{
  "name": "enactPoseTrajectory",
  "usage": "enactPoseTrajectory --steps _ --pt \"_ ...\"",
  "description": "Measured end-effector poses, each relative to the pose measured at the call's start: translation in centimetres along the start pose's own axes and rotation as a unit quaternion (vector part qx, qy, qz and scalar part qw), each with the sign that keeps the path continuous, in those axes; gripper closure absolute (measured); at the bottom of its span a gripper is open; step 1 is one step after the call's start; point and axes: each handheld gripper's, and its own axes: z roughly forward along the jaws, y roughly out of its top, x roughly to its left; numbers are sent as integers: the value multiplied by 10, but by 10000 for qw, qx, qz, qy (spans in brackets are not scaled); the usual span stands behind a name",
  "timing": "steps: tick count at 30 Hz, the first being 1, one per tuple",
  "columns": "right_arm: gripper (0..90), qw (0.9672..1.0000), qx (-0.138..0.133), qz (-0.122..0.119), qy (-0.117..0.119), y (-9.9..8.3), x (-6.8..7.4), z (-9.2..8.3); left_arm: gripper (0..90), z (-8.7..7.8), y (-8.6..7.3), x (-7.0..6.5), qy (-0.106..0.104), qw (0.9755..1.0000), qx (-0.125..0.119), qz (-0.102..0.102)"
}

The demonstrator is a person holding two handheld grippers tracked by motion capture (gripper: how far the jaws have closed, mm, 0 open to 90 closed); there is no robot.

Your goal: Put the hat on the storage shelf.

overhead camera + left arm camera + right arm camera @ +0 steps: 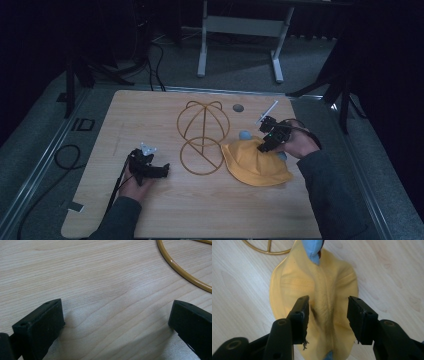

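Two sleeved forearms come in from the bottom of the high view. On the pale wooden table (165, 210), the left gripper (161, 170) lies low beside a golden wire hat frame (202, 137), and the right gripper (265, 143) is over a soft yellow fabric hat (255, 162).

Left gripper view: the black jaws stand wide apart over bare wood and hold nothing.

Right gripper view: the jaws are partly open, a raised fold of the hat between them, not yet pinched.
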Motion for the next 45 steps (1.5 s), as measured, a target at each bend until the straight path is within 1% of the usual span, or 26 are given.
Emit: enactPoseTrajectory --steps 1,2,3,4,5,6,7,8,9,10,11,13,18,24,25,32,34,40,43,45 --pt "558 9999 46 19 97 1 0 2 1 0 0 0 0 10000 0 0" --pt "558 9999 46 19 97 1 0 2 1 0 0 0 0 10000 0 0" --pt "568 9998 88 45 190 1 -1 4 1 0 0 0 -2 10000 -1 -9" --pt "568 9998 88 45 190 1 -1 4 1 0 0 0 -2 10000 -1 -9" --pt "588 9995 136 76 268 1 -2 8 1 0 0 0 -3 10000 0 -7" --pt "588 9995 136 76 268 1 -2 8 1 0 0 0 -3 10000 0 -7" --pt "651 9994 172 82 303 1 -2 11 1 0 0 0 -3 10000 -1 -7" --pt "651 9994 172 82 303 1 -2 11 1 0 0 0 -3 10000 -1 -7" --pt "749 9992 189 62 345 0 -3 12 1 0 0 0 -2 10000 -1 -8" --pt "749 9992 189 62 345 0 -3 12 1 0 0 0 -2 10000 -1 -8" --pt "801 9993 181 30 325 0 -2 12 1 0 0 0 -3 10000 -1 -7" --pt "818 9994 158 32 296 0 -2 10 1 0 0 0 -3 10000 -2 -8" --pt "826 9997 102 50 229 -1 -1 8 1 0 0 0 1 10000 -2 0" --pt "829 9998 24 139 156 -2 -2 7 1 0 0 0 -3 10000 -2 -9" --pt "832 9997 -25 198 122 -1 -2 7 1 0 0 0 -3 10000 -2 -9" --pt "835 9994 -154 295 42 0 -1 6 1 0 0 0 -4 10000 -1 -8" --pt "836 9992 -209 342 28 0 -1 5 1 0 0 0 -1 10000 -1 0" --pt "838 9983 -311 479 -111 2 -3 1 1 0 0 0 -1 10000 -1 0" --pt "839 9973 -434 571 -178 1 -5 -2 1 0 0 0 -1 10000 -1 -1" --pt "840 9961 -523 686 -209 1 -6 -3 1 0 0 0 0 10000 2 1"
